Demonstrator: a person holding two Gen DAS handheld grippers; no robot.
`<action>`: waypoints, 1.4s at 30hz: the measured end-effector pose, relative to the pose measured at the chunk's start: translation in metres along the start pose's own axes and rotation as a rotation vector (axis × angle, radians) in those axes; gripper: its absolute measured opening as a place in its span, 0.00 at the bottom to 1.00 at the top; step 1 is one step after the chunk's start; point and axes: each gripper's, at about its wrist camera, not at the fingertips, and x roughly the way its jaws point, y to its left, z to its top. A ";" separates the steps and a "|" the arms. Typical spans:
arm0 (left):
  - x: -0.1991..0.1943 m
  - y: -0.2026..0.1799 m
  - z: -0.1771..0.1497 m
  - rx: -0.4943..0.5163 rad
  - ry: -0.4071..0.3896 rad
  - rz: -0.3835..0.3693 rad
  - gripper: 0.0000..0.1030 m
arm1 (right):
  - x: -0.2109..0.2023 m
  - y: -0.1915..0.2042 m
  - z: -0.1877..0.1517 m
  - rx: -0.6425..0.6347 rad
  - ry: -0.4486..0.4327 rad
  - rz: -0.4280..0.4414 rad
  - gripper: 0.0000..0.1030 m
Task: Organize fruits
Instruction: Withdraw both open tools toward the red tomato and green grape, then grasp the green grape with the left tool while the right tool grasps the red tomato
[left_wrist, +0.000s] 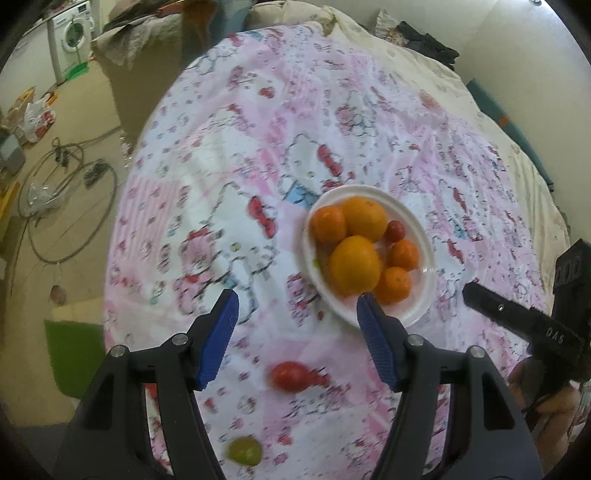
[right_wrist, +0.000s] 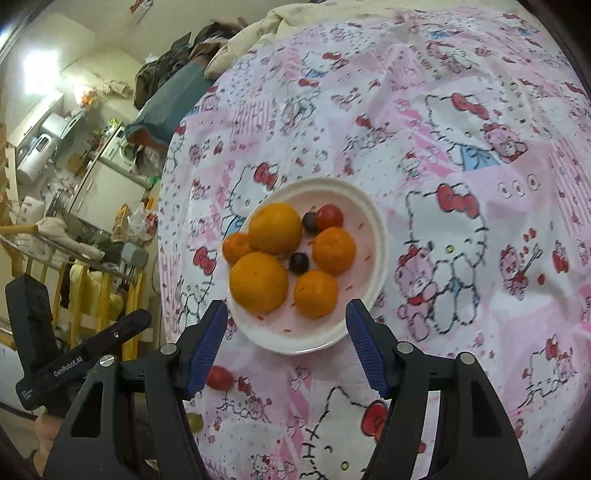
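Pointing steeply down at the bed, the left gripper (left_wrist: 297, 308) has its blue ribbed fingers (left_wrist: 218, 339) spread apart with nothing between them; only the printed sheet (left_wrist: 229, 155) shows in the gap, and the right-hand fingertip overlaps the near rim of the white plate (left_wrist: 424, 295) in the left wrist view, though contact cannot be told. The right gripper (right_wrist: 286, 317) likewise holds its fingers (right_wrist: 364, 347) apart and empty, the tips flanking the near edge of the same plate without gripping it. The plate is round, smooth and shallow with a raised rim, and lies on the soft, slightly creased cotton sheet printed in pink, white and red cartoon cats. In it sit two large smooth oranges (right_wrist: 275, 229), three smaller, deeper-orange mandarins (right_wrist: 334, 251), one glossy red cherry tomato (right_wrist: 328, 217) at 12 o'clock and two small dark round grapes (right_wrist: 298, 262) near the centre. Off the plate, toward 6 o'clock in the left wrist view, an oval red tomato (left_wrist: 290, 376) lies on the sheet, and nearer still a blurred yellow-green round fruit (left_wrist: 244, 450), well apart from the plate.
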 end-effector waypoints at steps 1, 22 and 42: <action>-0.002 0.005 -0.003 -0.004 0.003 0.012 0.61 | 0.003 0.004 -0.002 -0.007 0.008 0.005 0.67; -0.015 0.050 -0.055 -0.019 0.048 0.090 0.61 | 0.123 0.100 -0.081 -0.469 0.317 0.023 0.64; 0.005 0.035 -0.093 0.033 0.190 0.159 0.61 | 0.058 0.079 -0.069 -0.445 0.180 -0.010 0.36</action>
